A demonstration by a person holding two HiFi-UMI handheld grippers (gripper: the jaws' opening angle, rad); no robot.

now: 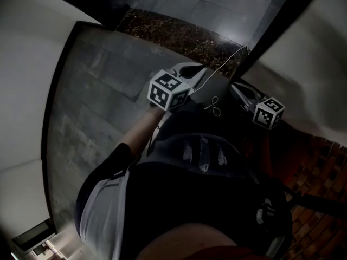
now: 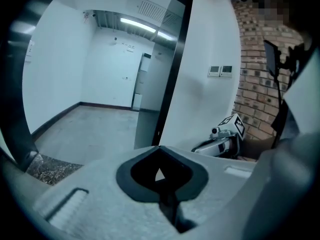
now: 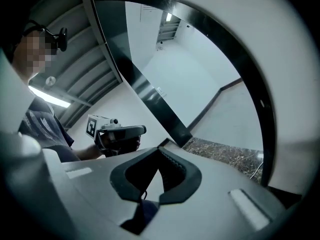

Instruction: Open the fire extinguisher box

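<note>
head view steeply down, gripper views crossed — left gripper (image 3: 140,130), right gripper (image 2: 200,146) shared

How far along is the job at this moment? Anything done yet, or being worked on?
Done: nothing visible. No fire extinguisher box shows in any view, only grey floor, a white wall and a brick wall. In hand: nothing; the left gripper and right gripper are both shut and empty, held in front of the person. Left: finding the box, reaching it and opening it.

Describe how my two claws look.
Both the left claw and right claw have pale grey bodies with black-lined jaws. The left cube and right cube are white with black square markers. The sleeve is short and dark.
</note>
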